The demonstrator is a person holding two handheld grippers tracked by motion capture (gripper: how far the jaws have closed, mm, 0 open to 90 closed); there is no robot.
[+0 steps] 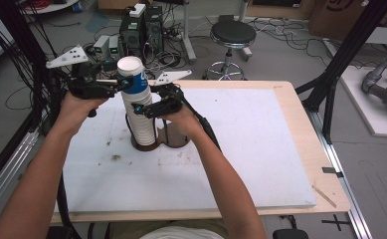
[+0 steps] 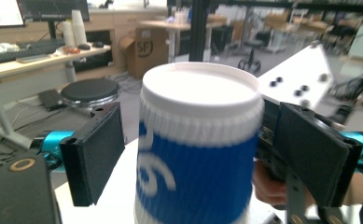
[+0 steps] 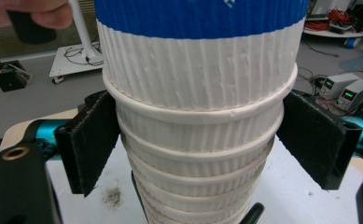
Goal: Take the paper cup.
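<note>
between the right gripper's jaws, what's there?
The stack of white ribbed paper cups, just below the blue-banded top cup, per the right gripper view.

The table [image 1: 300, 107] is light wood with a white mat [image 1: 241, 144] covering most of its top. A dark two-ring holder [image 1: 173, 142] stands left of the mat's centre, toward the far edge. Its left ring carries a stack of paper cups [image 1: 141, 124]. Dark specks [image 1: 115, 157] soil the mat near the holder.

Upright cup stack [image 1: 140, 107] in holder [image 1: 176, 139], blue-banded top cup [image 2: 198, 149].
</note>
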